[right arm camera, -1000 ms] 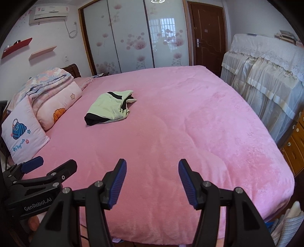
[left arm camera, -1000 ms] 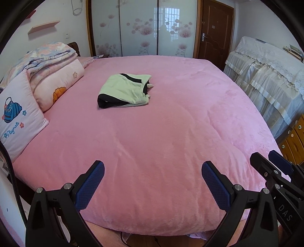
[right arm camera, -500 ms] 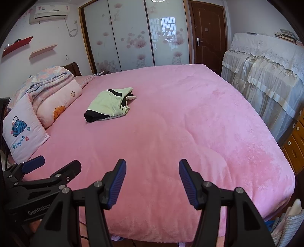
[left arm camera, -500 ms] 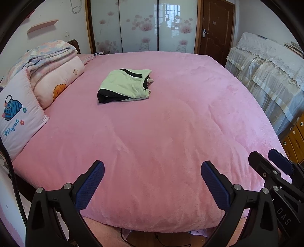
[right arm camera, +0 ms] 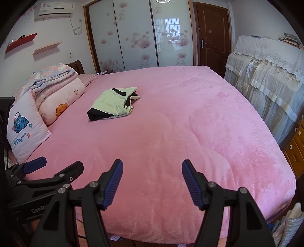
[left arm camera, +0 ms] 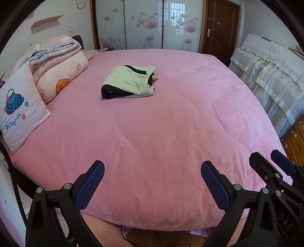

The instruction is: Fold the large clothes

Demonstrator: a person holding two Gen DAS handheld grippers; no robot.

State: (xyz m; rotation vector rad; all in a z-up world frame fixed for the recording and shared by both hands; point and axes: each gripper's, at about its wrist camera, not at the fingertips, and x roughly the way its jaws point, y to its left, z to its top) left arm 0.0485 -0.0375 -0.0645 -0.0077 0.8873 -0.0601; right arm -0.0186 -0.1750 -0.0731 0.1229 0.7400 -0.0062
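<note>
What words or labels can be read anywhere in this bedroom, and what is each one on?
"Playmate": stitched under the blue bag picture on the white pillow.
"GenRo", cut off by the near tongs: on the black body of the left tongs, seen from the right wrist view.
"DAS": on the black body of the right tongs, seen from the left wrist view.
The air conditioner carries a small mark, too blurred to read.

**Both grippers hung empty, jaws apart**

The left black two-finger gripper with blue ribbed pads (left arm camera: 152, 182) pointed downward, jaws spread wide, nothing between them. Beside it, the right black gripper with blue ribbed pads (right arm camera: 152, 182) held a narrower gap; its jaws had just been opening, also empty. The two tools sat close together, side by side.
</note>
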